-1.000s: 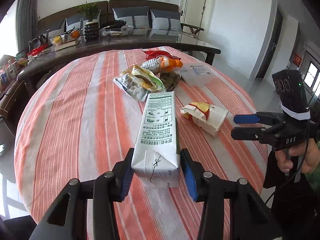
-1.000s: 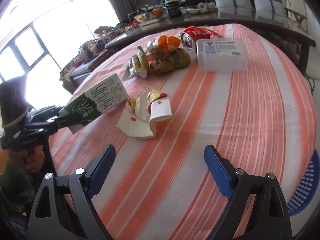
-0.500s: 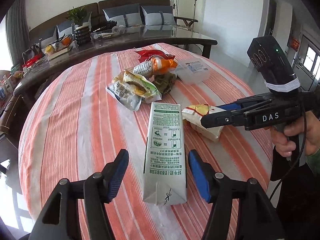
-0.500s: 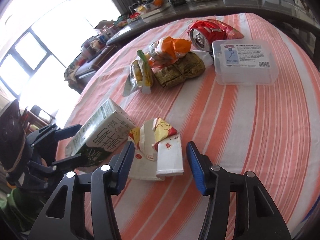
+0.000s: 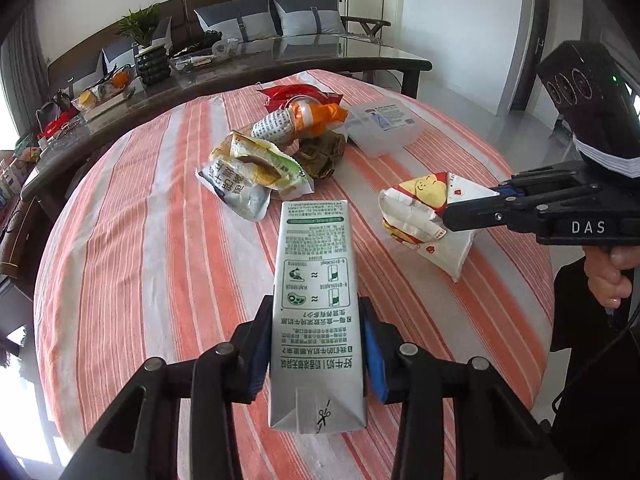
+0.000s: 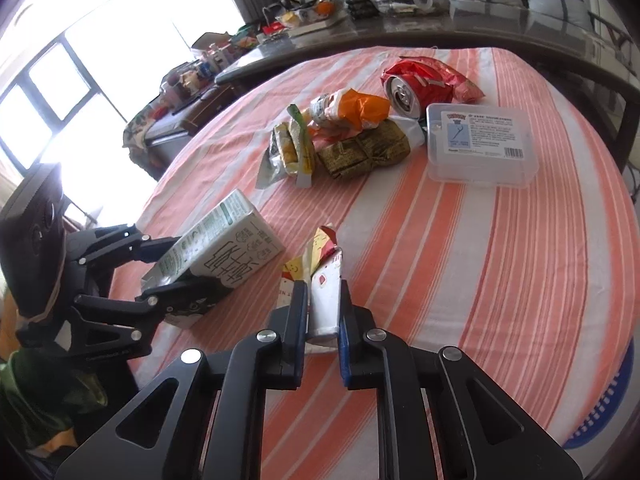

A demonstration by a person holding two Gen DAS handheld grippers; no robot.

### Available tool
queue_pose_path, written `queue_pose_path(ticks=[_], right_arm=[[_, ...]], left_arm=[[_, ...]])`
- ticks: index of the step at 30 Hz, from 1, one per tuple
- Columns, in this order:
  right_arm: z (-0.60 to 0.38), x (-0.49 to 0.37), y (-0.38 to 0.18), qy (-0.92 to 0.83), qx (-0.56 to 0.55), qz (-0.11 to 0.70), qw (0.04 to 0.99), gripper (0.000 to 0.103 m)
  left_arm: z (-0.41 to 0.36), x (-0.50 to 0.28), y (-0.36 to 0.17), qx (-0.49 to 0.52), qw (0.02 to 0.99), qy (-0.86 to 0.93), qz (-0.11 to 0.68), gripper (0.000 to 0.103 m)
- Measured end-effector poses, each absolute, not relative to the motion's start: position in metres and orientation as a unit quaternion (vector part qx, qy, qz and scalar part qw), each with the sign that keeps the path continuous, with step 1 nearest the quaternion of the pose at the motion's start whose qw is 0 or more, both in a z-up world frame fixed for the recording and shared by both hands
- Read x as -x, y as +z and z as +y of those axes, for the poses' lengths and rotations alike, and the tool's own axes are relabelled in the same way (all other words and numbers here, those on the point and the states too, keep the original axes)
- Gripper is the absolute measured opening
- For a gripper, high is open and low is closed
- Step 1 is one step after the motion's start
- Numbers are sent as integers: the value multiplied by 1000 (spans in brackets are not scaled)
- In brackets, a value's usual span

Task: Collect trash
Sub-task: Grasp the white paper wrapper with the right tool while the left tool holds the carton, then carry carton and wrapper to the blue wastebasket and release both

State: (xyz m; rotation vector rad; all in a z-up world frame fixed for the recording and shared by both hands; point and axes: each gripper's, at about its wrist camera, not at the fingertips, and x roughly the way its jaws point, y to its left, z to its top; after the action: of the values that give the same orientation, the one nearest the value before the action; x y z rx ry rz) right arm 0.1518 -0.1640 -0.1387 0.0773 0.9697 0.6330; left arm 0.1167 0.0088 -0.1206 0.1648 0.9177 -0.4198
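**A:** Where is the trash right now?

**B:** Two pieces are held. A green and white milk carton [image 5: 316, 312] lies lengthwise between the jaws of the left gripper [image 5: 316, 344], which press on its two long sides near its folded end. To the right, a crumpled white paper wrapper [image 6: 325, 280] with red and yellow print is pinched in the narrow jaws of the right gripper [image 6: 323, 308].

**A:** Are they lifted?

**B:** I cannot tell for sure; both sit low over the striped table [image 5: 132, 280], at its near edge. Gripping the carton by its flat sides likely keeps it from slipping.

**A:** What else is there?

**B:** Farther back, in the middle of the table, the rest of the litter lies bunched together: snack bags [image 5: 252, 176], an orange-wrapped bottle [image 5: 300, 118], a dark crumpled packet [image 6: 366, 152] and a red drink can [image 6: 404, 94]. A clear plastic box [image 6: 478, 144] sits just beside the pile.

**A:** Where would the trash go?

**B:** Probably the blue basket [image 6: 600, 420], partly visible below the table's right edge.
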Motion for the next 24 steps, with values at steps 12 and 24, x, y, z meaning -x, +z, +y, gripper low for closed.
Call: queue_pose_path(ticks=[12, 24], right_arm=[[-201, -134, -126, 255, -35, 424, 869, 12], [-233, -131, -121, 226, -46, 409, 883, 12]], left_arm=[[-3, -120, -101, -7, 883, -198, 424, 40], [-47, -129, -94, -13, 882, -214, 419, 40]])
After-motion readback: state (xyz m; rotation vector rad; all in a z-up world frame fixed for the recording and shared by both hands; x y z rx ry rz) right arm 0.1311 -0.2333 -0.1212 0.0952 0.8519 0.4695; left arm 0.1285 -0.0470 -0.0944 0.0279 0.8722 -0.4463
